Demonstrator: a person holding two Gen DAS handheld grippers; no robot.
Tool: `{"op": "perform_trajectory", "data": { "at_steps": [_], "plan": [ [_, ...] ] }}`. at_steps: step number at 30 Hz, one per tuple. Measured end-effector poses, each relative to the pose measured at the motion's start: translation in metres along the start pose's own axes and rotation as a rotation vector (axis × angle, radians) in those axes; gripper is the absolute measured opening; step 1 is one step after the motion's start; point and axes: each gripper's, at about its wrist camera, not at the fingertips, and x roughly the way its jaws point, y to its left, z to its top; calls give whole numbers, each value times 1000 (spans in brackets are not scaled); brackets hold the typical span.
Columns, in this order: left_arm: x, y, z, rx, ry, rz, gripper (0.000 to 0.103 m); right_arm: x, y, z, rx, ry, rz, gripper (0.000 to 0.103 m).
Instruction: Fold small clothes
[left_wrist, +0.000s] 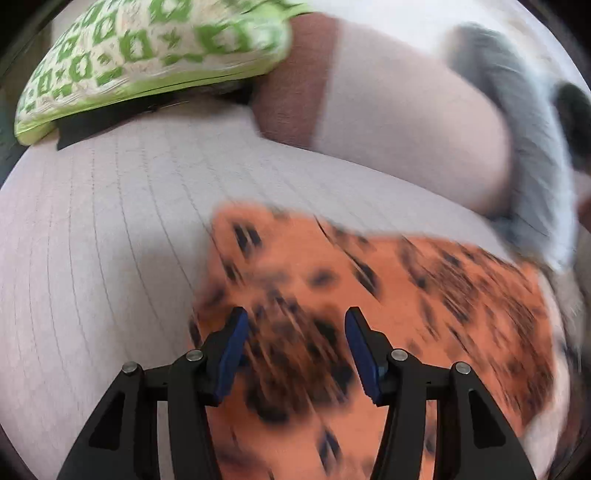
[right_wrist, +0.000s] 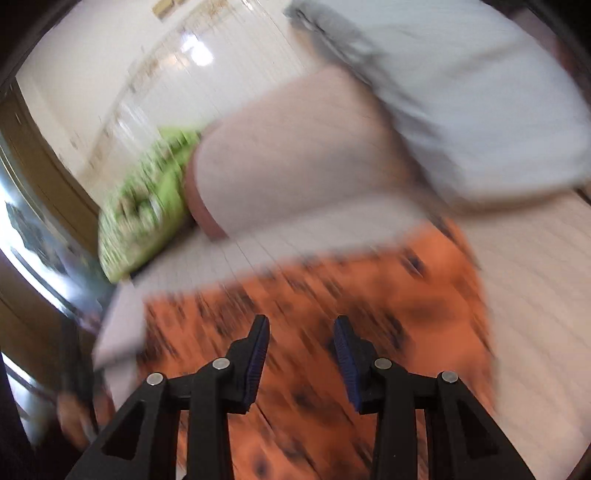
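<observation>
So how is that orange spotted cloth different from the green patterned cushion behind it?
The orange cloth lies flat and thin on the pale couch, right in front of the open fingers; the green cushion is plump and sits farther back. The cloth has dark blotches, the cushion a green-and-cream geometric print. Both are patterned fabric.

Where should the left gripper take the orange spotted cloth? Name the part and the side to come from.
Take the orange cloth at its near-left edge, coming in from the bare cushion side. The cloth seems to lie flat there with a free border against the cushion, so one finger could slide under. The left gripper hangs open above it. Blur hides any hems or folds, so this is tentative.
</observation>
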Motion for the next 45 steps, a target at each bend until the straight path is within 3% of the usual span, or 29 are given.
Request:
{"op": "perform_trajectory", "data": {
  "at_steps": [2, 5, 8, 10, 12, 14, 15, 17, 19, 22, 23, 25, 26, 28, 33, 38, 42, 45],
  "plan": [
    [23, 7, 10, -54, 55, 31, 55, -7, -17, -37, -4, 39, -67, 40],
    [9, 5, 7, -66, 53, 43, 55, 9, -47, -73, 44, 186, -110, 39],
    [-32, 13, -16, -45, 16, -10, 56, 0, -42, -67, 35, 155, -82, 40],
    [-56, 18, -36, -53, -5, -9, 63, -13, -42, -59, 72, 117, -12, 48],
    [-77, 22, -60, -56, -23, 21, 68, -30, -47, -58, 122, 52, 42, 60],
    [-92, 24, -88, -35, -32, 69, 76, -42, -49, -57, 149, 10, 71, 60],
    [-93, 24, -99, -25, -28, 108, 87, -45, -48, -57, 149, 2, 68, 60],
    [-80, 23, -122, -4, 50, 215, 92, -46, -41, -59, 132, 0, 47, 60],
    [-61, 22, -137, 1, 124, 250, 92, -40, -40, -70, 123, 55, 27, 60],
    [-64, 24, -141, -42, 111, 271, 92, -3, -39, -95, 71, 201, -74, 57],
    [-73, 21, -140, -49, 112, 273, 92, -4, -35, -100, 36, 185, -88, 57],
    [-101, 9, -138, -17, 55, 258, 92, -21, -24, -100, 15, 163, -83, 57],
    [-122, -1, -137, 20, -5, 273, 92, -31, -22, -101, 30, 143, -40, 57],
    [-163, -21, -136, 78, -118, 299, 92, -63, -14, -106, 44, 57, 31, 57],
    [-256, -60, -145, 161, -360, 322, 92, -125, 18, -127, -21, -96, 81, 58],
    [-306, -79, -160, 178, -468, 346, 92, -174, 45, -152, -54, -211, 135, 59],
    [-331, -82, -170, 172, -491, 358, 93, -202, 57, -155, -61, -312, 167, 62],
    [-339, -88, -177, 171, -505, 375, 93, -205, 62, -155, -69, -331, 180, 62]
  ]
}}
